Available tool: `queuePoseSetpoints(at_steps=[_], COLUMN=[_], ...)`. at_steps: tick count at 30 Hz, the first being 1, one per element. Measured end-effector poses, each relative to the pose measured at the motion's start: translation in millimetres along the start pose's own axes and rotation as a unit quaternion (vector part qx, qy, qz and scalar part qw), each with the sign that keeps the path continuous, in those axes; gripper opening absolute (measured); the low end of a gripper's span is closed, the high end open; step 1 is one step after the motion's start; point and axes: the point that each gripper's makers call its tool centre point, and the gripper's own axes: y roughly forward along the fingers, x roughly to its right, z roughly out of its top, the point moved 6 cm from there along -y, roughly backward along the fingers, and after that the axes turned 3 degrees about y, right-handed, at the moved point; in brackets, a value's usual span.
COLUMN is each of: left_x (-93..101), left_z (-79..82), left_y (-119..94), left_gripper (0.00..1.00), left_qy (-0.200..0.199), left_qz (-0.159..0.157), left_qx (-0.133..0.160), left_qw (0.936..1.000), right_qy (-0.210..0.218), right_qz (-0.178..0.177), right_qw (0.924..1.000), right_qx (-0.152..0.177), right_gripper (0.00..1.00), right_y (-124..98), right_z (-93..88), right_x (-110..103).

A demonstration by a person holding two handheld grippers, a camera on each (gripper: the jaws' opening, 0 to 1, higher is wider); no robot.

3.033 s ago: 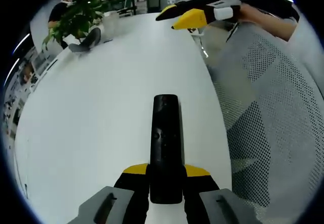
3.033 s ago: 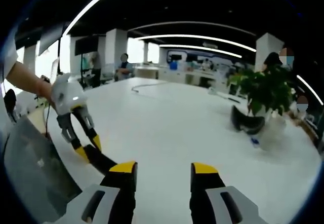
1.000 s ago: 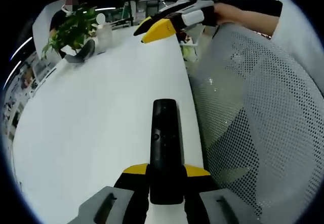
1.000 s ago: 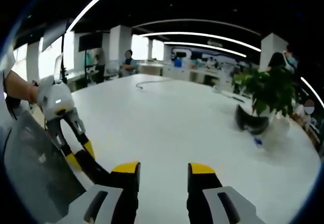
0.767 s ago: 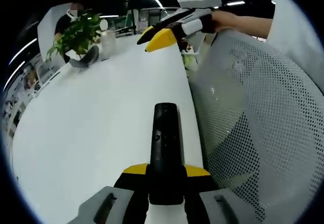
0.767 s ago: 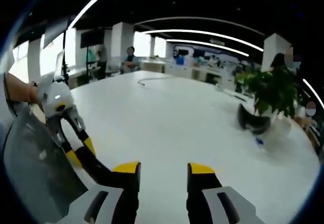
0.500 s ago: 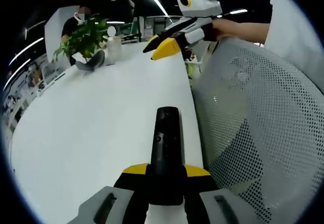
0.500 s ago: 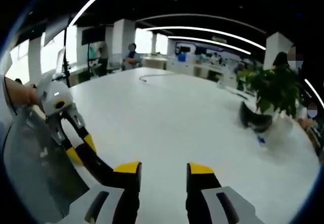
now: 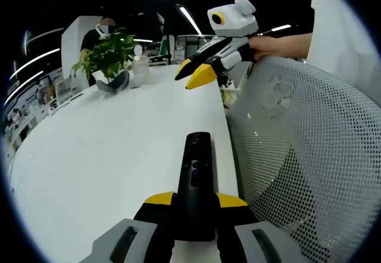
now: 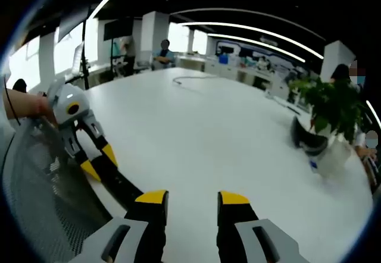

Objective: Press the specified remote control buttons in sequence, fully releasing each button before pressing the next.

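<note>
Remote control (image 9: 194, 182), a slim black plastic bar, is sitting clamped between the jaws of your left gripper (image 9: 194, 200), its long axis pointing to 12 o'clock above the white round table (image 9: 107, 150). Your right gripper (image 9: 199, 75) is hovering at about 12 o'clock beyond the remote's far end, well apart from it. In the right gripper view its jaws are standing parted and holding nothing (image 10: 189, 199); the remote (image 10: 119, 182) is lying at 9 o'clock, so you are probably needing to swing left and down onto the buttons.
</note>
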Motion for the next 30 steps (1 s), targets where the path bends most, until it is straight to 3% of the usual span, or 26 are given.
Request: queuePoseSetpoints(at_steps=[8, 12, 17, 24, 30], left_x=[-0.3, -0.4, -0.1, 0.5, 0.1], left_z=[0.2, 0.0, 0.0, 0.7, 1.2], left_y=[0.3, 0.4, 0.3, 0.1, 0.2], left_gripper=[0.24, 0.24, 0.24, 0.25, 0.25], left_qy=[0.009, 0.012, 0.016, 0.033, 0.023], left_qz=[-0.009, -0.013, -0.019, -0.026, -0.024], left_qx=[-0.003, -0.002, -0.001, -0.002, -0.009], left_qw=[0.9999, 0.9998, 0.9997, 0.9991, 0.9994], right_qy=[-0.028, -0.047, -0.057, -0.050, -0.059], right_qz=[0.060, 0.101, 0.133, 0.163, 0.189], right_qw=[0.9969, 0.9920, 0.9858, 0.9807, 0.9736], right_qx=[-0.043, -0.059, -0.084, -0.096, -0.114], right_gripper=[0.24, 0.09, 0.08, 0.05, 0.00], right_y=[8.7, 10.3, 13.9, 14.7, 15.3], right_z=[-6.7, -9.5, -16.1, -19.0, -19.9], right_x=[-19.8, -30.3, -39.3, -44.0, -50.0])
